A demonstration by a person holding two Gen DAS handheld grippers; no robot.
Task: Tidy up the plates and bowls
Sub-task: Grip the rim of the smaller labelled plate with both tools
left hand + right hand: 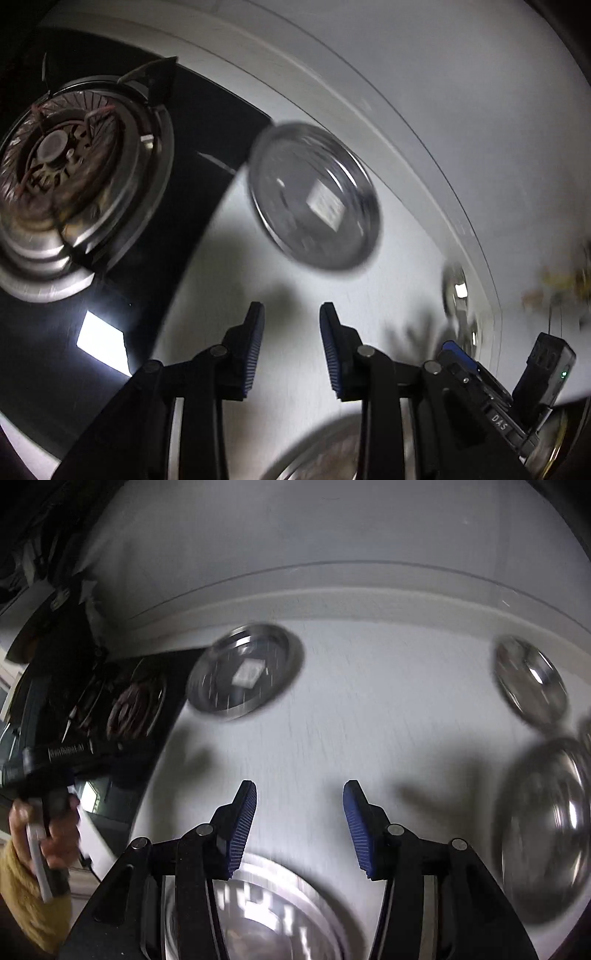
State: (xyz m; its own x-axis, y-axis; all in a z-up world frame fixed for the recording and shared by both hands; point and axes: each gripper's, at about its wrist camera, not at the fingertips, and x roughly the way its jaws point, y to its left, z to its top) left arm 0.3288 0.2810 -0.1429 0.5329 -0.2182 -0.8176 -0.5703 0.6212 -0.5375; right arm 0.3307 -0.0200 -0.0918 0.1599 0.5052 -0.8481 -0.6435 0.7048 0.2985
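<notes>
Both claws – left claw [291, 321] and right claw [299, 801] – hang wide open and empty over the steel bench [351, 720], where a far plate [245, 672], right-hand bowls [546, 827] and a near plate [266, 915] lie scattered, apparently unsorted

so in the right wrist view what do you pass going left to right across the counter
hand holding the other gripper, stove burner, steel dish with a sticker, small steel bowl, large steel dish at the right edge
</notes>
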